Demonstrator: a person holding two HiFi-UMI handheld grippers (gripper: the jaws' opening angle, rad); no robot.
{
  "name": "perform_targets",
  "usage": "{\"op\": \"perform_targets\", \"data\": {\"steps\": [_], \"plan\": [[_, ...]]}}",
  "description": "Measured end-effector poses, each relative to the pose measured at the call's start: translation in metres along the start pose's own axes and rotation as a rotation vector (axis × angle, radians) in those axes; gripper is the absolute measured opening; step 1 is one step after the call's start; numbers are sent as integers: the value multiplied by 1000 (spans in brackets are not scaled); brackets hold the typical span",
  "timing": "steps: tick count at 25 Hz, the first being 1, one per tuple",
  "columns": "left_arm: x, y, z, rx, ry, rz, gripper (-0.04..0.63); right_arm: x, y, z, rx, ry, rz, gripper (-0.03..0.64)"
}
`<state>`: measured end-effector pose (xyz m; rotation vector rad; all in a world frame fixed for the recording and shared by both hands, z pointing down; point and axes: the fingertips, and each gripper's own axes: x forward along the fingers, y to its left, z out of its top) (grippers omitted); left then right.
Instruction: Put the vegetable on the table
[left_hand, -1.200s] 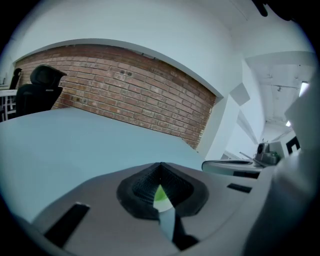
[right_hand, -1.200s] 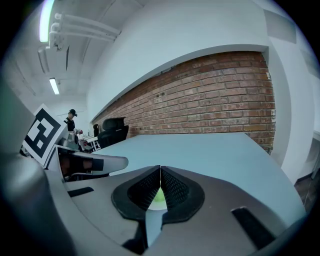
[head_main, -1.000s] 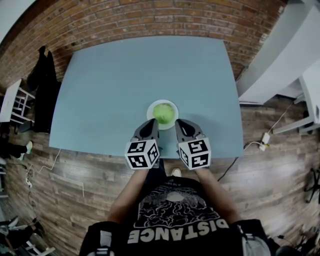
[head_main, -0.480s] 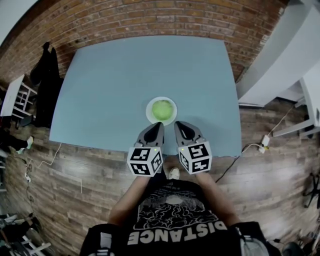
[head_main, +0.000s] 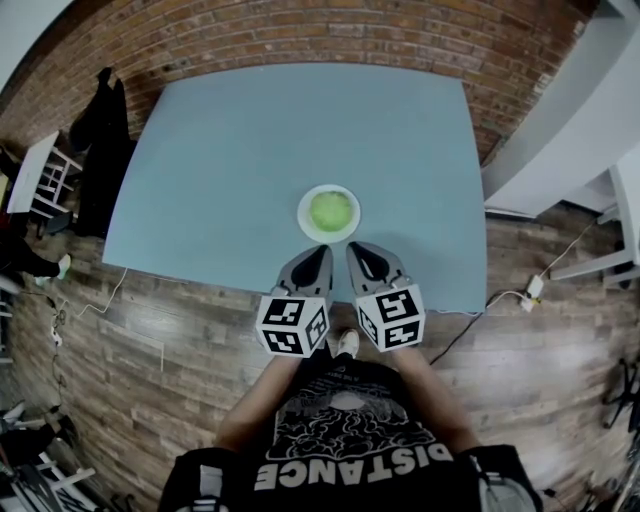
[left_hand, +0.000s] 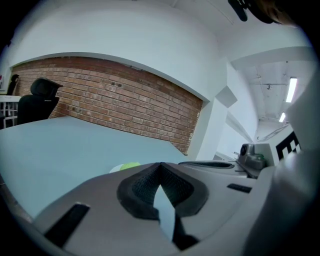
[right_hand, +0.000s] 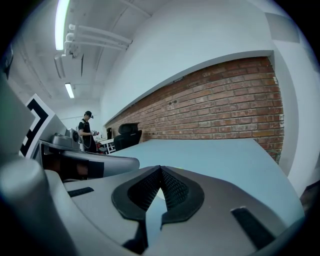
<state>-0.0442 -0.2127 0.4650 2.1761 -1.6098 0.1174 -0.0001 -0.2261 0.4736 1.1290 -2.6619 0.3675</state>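
Jaws clenched empty on left gripper (head_main: 322, 250), right gripper (head_main: 353, 248); blue table (head_main: 230, 160) before brick wall (head_main: 300, 35).

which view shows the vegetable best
The head view: the green vegetable shows whole from above, sitting on a white plate on the table. The left gripper view catches only a green sliver of it beyond its jaws. The right gripper view does not show it clearly.

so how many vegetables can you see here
1. The green vegetable sits on the white plate near the near edge of the blue table. The whole tabletop shows in the head view, so none seems hidden.
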Motion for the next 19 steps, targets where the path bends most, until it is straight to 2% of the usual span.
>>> {"op": "perform_targets", "data": {"steps": [19], "plan": [[1, 4, -8, -14, 32, 5, 0, -1, 1, -7, 23, 10, -1, 9]]}}
